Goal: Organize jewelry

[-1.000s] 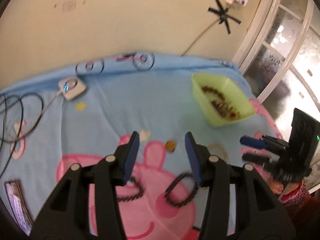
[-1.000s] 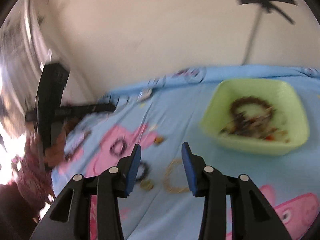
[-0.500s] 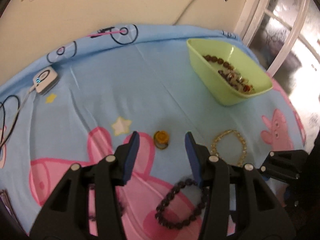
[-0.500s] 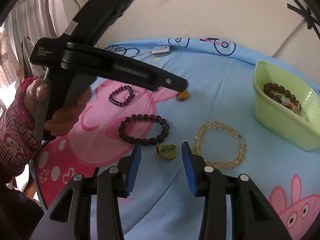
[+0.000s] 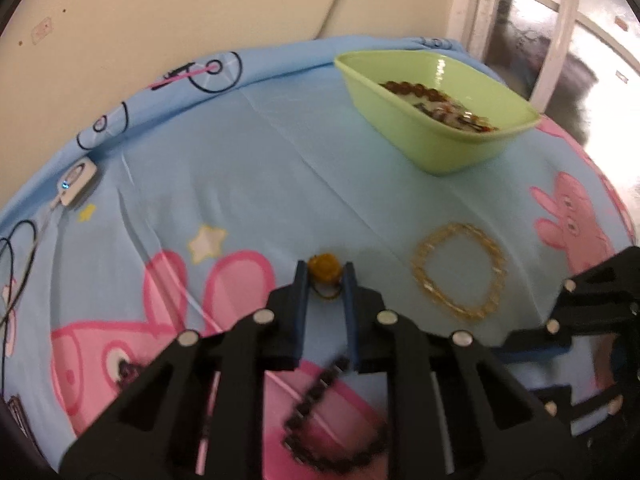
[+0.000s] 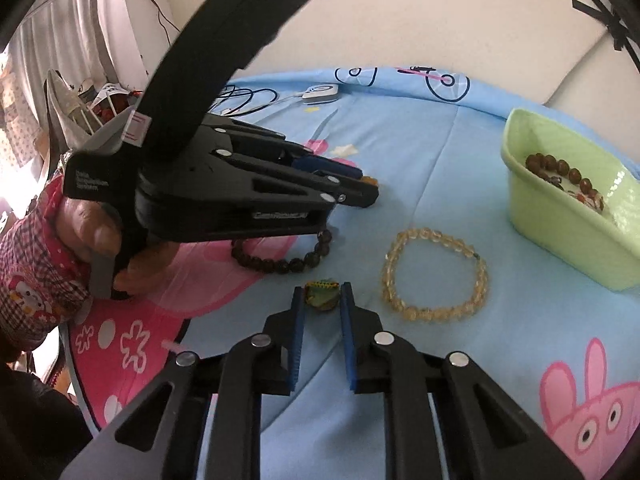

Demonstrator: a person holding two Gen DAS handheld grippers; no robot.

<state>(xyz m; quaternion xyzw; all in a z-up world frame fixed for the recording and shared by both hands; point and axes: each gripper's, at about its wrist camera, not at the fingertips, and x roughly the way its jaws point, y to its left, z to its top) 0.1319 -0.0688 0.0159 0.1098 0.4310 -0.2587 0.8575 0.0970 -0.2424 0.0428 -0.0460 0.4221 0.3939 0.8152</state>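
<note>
My left gripper (image 5: 325, 270) reaches down to the blue cartoon blanket (image 5: 248, 160), its jaws closing, and the pads touch both sides of a small amber ring (image 5: 325, 266). In the right wrist view that left gripper (image 6: 370, 190) is held by a hand in a plaid sleeve. My right gripper (image 6: 322, 293) has its pads against a small green and yellow piece (image 6: 322, 298). A yellow bead bracelet (image 6: 387, 276) and a dark bead bracelet (image 6: 280, 267) lie loose beside it. The green tub (image 6: 560, 232) at the right holds several bead pieces.
A white puck (image 6: 320, 92) with cables lies near the blanket's far edge by the wall. In the left wrist view the green tub (image 5: 440, 148) stands far right, the yellow bracelet (image 5: 460, 229) in front of it. A window frame (image 5: 560, 40) rises behind the tub.
Both grippers sank toward the blanket. The left jaws narrowed onto the amber ring. The right jaws narrowed around the green and yellow piece.
</note>
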